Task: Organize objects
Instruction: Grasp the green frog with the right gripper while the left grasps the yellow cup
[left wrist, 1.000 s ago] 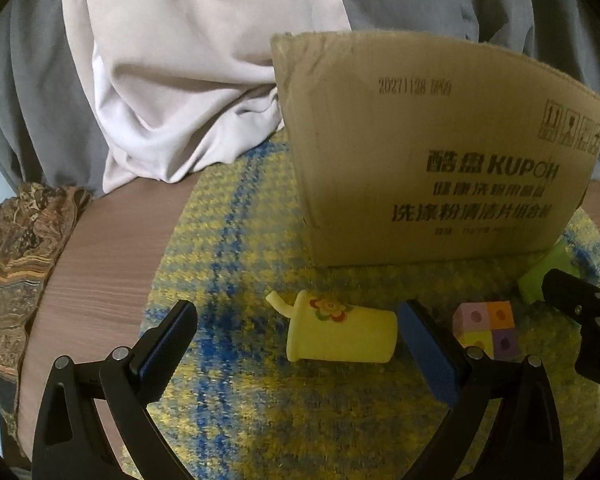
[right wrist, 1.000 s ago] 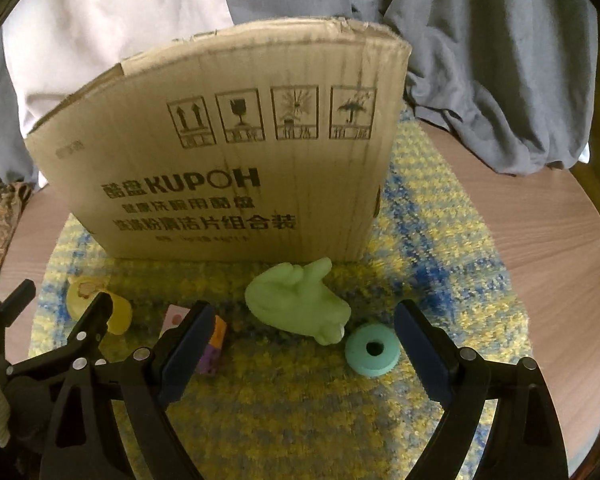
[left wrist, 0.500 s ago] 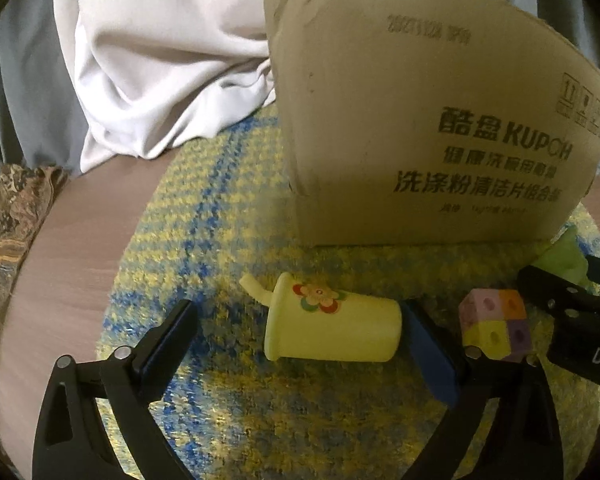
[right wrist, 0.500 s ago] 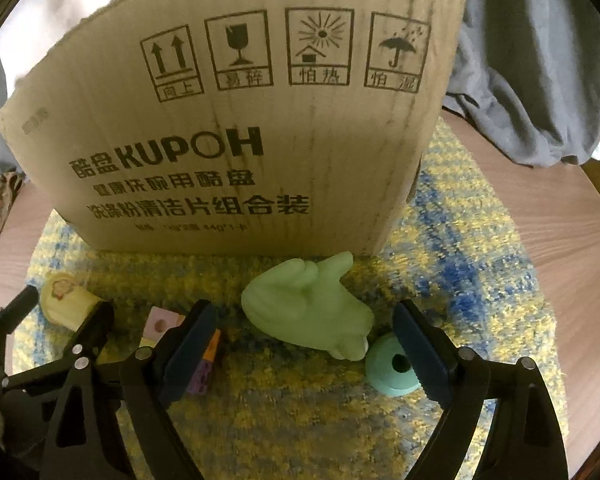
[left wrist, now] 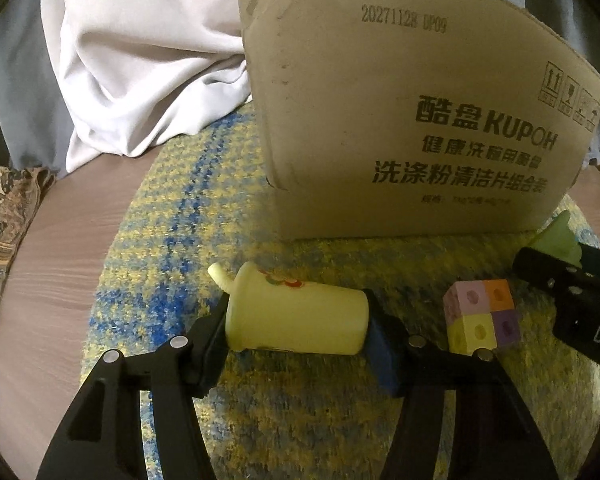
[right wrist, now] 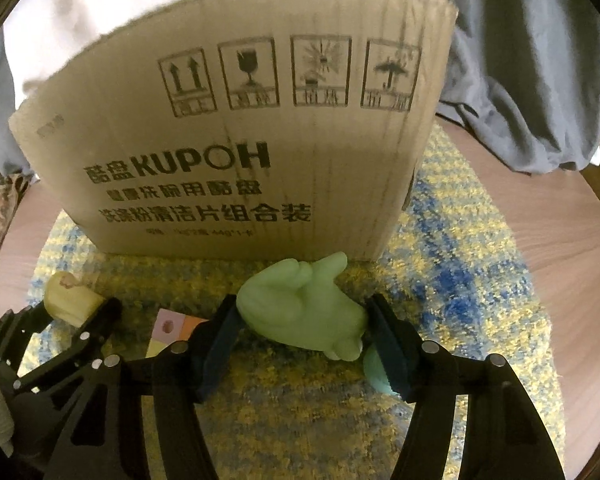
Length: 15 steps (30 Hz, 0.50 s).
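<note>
Left tongs (left wrist: pixel 296 320): yellow toy cup (left wrist: pixel 296 316) lies on its side crosswise between the pads, lid and straw toward the left pad, base against the right pad. Jaws closing, both pads look in contact with the cup ends, so grasping it. Cup sits on the yellow-blue woven mat (left wrist: pixel 172 240), just in front of the cardboard box (left wrist: pixel 400 120).

Right tongs (right wrist: pixel 300 328): green hand-shaped toy (right wrist: pixel 300 312) between the pads, fingers pointing toward the box. Jaws closing, pads touching its sides, clamped on it. Teal ring (right wrist: pixel 374 368) on the mat just beside the right pad, partly hidden behind it.

Both tongs angled steeply down at the mat, side by side; in the left view the right tongs sit at the right edge.

Multicolour block cube (left wrist: pixel 482 318) on the mat between the two tongs, apart from both toys.

Box stands upright on the mat on the round wooden tabletop (left wrist: pixel 60 248); its inside is hidden from both views. Grey and white cloth (left wrist: pixel 140 60) behind it.
</note>
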{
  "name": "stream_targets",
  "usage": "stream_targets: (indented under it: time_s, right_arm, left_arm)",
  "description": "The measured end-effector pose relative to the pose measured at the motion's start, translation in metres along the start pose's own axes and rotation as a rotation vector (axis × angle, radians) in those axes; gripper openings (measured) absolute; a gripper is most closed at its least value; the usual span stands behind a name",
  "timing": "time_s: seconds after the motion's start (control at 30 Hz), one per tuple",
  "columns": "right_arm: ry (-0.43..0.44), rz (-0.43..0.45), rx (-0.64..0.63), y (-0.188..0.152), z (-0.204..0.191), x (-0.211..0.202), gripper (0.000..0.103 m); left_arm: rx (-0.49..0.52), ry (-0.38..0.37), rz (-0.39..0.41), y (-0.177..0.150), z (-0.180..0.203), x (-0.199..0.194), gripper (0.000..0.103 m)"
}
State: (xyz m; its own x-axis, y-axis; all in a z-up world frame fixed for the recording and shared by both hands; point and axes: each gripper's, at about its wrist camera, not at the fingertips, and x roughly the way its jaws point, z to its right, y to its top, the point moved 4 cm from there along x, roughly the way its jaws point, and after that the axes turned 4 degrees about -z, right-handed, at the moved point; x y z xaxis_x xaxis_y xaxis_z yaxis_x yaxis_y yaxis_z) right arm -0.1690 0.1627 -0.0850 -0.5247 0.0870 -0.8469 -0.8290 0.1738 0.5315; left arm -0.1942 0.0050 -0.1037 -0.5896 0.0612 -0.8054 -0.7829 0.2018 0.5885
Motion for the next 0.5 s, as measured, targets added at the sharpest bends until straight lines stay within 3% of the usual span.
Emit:
stream_targets:
  time_s: [0.5]
  right_arm:
    - [0.022,0.062,-0.013,-0.008,-0.002,-0.039,0.064]
  left_arm:
    - [0.020,0.035,0.044,0.008,0.004,-0.038,0.059]
